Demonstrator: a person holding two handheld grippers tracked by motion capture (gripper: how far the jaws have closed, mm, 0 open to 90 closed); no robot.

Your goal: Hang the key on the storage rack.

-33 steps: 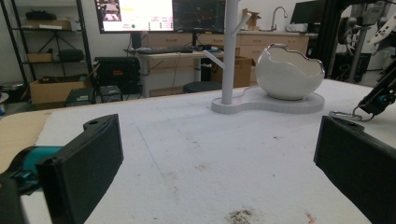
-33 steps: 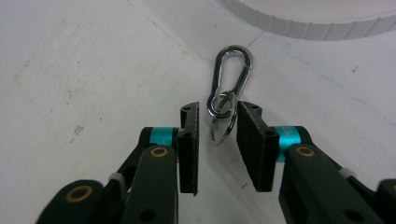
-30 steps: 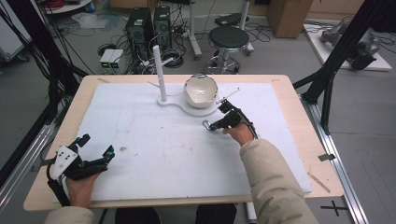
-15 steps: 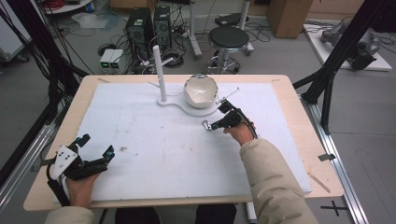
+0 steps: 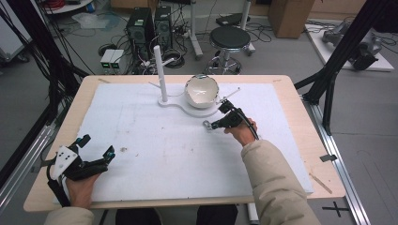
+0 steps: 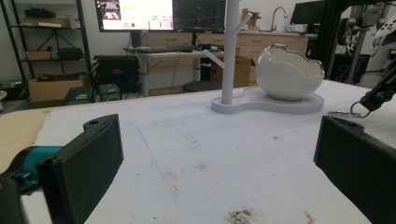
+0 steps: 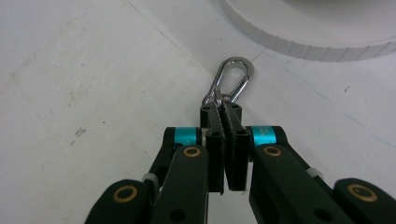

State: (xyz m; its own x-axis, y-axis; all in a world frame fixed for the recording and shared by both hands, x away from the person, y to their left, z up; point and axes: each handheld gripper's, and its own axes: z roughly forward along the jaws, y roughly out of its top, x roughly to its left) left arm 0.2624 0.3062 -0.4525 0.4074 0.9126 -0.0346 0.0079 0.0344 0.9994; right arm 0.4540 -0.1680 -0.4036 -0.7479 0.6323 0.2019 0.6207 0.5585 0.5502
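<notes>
The right gripper [image 5: 210, 125] reaches in from the person's sleeved forearm, tilted low toward the surface [image 5: 155, 140], and its jaws have just been closing; they now stand pressed together on the end of a small silver snap hook [image 7: 229, 83], which juts forward from the tips and lies on the white surface. Just beyond the snap hook, ahead of the right gripper, sits the edge of a flat white base [image 5: 199, 110]. On that base stands a white eggshell-shaped bowl [image 5: 202, 90] with a jagged silver rim, its opening tipped toward the person; what is inside it cannot be made out. On the far end of the same base, farther to the gripper's left, rises a white post [image 5: 160, 72] with short branches. The left gripper [image 5: 96, 147] rests low at the near left corner, held level in the hand, well apart from the base, its jaws spread wide with only bare surface between them.
</notes>
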